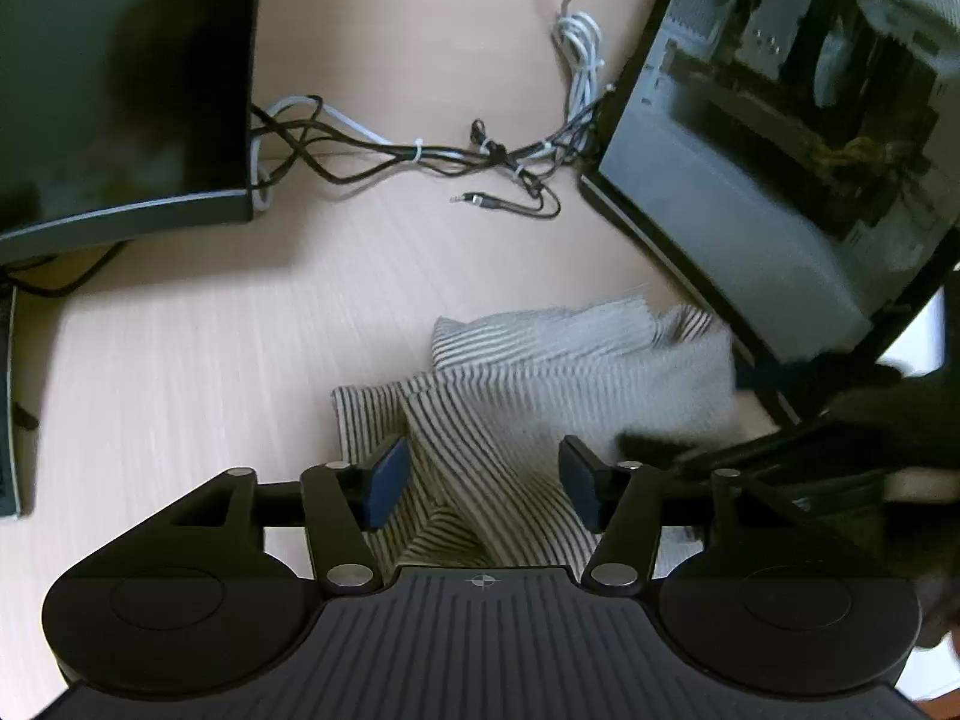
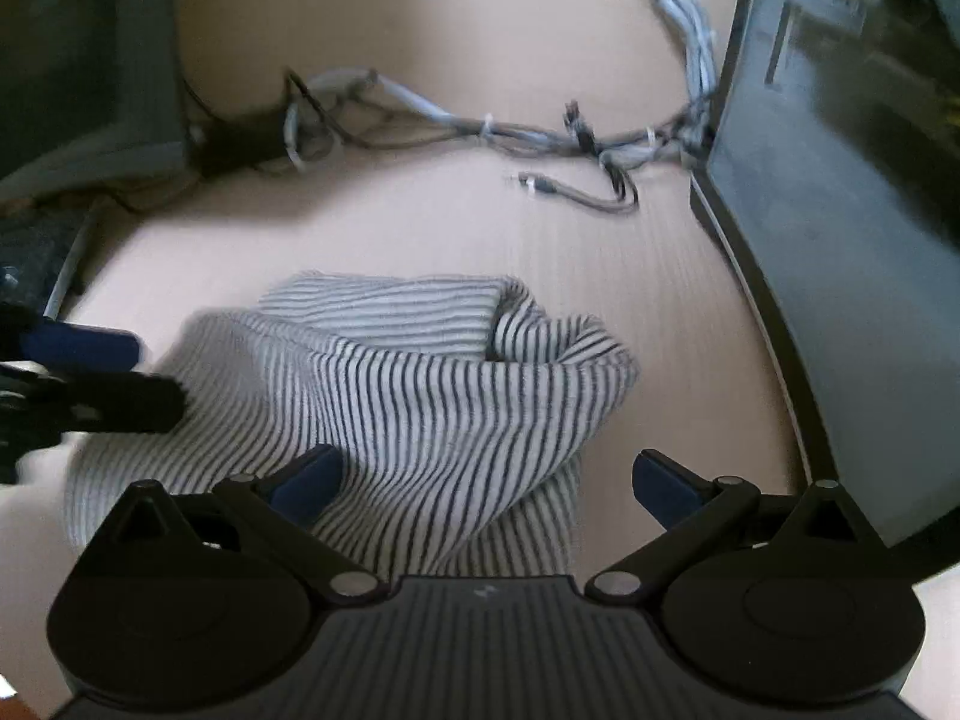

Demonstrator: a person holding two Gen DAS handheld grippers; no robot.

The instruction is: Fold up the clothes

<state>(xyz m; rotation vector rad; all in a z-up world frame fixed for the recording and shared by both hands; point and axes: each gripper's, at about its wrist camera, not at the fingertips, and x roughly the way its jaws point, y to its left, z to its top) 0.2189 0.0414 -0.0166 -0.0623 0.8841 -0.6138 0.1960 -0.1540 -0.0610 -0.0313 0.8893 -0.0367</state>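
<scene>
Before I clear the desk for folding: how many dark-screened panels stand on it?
2: a monitor at the far left and a glass-sided computer case at the right, beside the striped garment. Others may lie outside the view.

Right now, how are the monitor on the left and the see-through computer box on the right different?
The monitor shows a plain dark screen; the computer case has a clear side showing parts inside. The monitor sits left of the striped garment, farther from it; the case stands right beside it. Both are black-framed, and the tangled cables run between them.
</scene>
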